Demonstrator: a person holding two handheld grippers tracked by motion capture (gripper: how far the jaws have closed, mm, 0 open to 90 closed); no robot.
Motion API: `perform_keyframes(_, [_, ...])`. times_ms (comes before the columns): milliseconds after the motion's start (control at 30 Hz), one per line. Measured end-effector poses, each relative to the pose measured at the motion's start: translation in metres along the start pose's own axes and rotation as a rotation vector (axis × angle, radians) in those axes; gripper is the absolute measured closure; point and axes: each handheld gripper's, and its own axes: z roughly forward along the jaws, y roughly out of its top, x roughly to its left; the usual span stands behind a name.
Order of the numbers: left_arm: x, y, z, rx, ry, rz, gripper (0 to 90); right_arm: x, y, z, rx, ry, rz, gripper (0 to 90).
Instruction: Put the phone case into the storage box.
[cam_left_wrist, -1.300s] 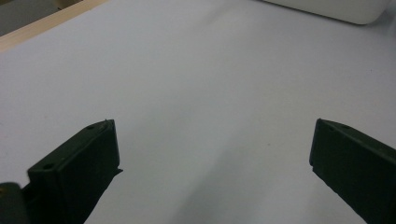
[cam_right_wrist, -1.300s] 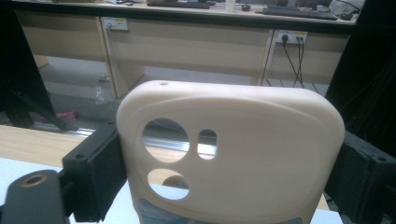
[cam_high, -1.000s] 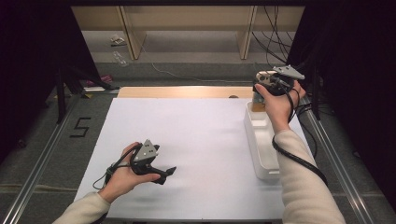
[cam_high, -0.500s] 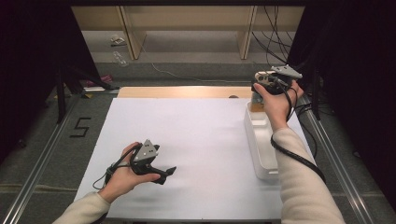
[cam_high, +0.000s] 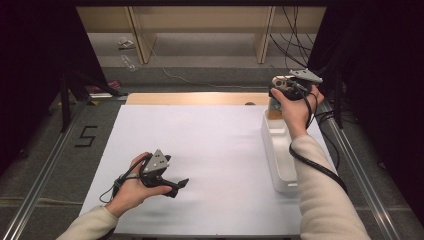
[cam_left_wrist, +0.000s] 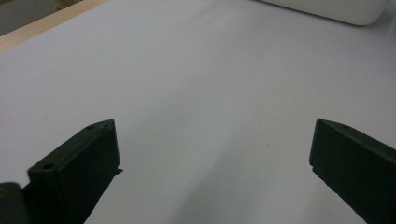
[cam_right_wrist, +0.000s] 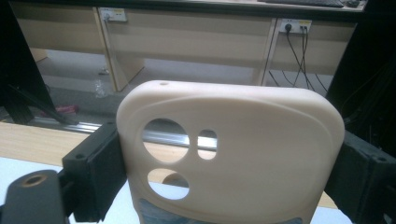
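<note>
The left hand (cam_high: 131, 186) rests low near the front edge of the tabletop (cam_high: 215, 150), its tool (cam_left_wrist: 212, 154) pointing across with jaws spread wide and bare. The right arm reaches far forward, sleeve stretched, its tool (cam_right_wrist: 229, 172) raised with jaws clamped on something broad.

A tray (cam_high: 280, 165) is set on the mat (cam_high: 210, 150) along its right edge. The right gripper (cam_high: 287, 87) is held above the tray's far end, a phone case (cam_right_wrist: 229, 154) gripped between its jaws. The left gripper (cam_high: 167, 182) is rested on the mat well left of the tray, toward the near edge.
</note>
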Motion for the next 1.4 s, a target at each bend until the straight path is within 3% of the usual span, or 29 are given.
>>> perform_keyframes(1400, [0.0, 0.0, 0.0, -0.001, 0.0, 0.001, 1.2, -0.001, -0.008, 0.017, 0.045, 0.004, -0.017, 11.9])
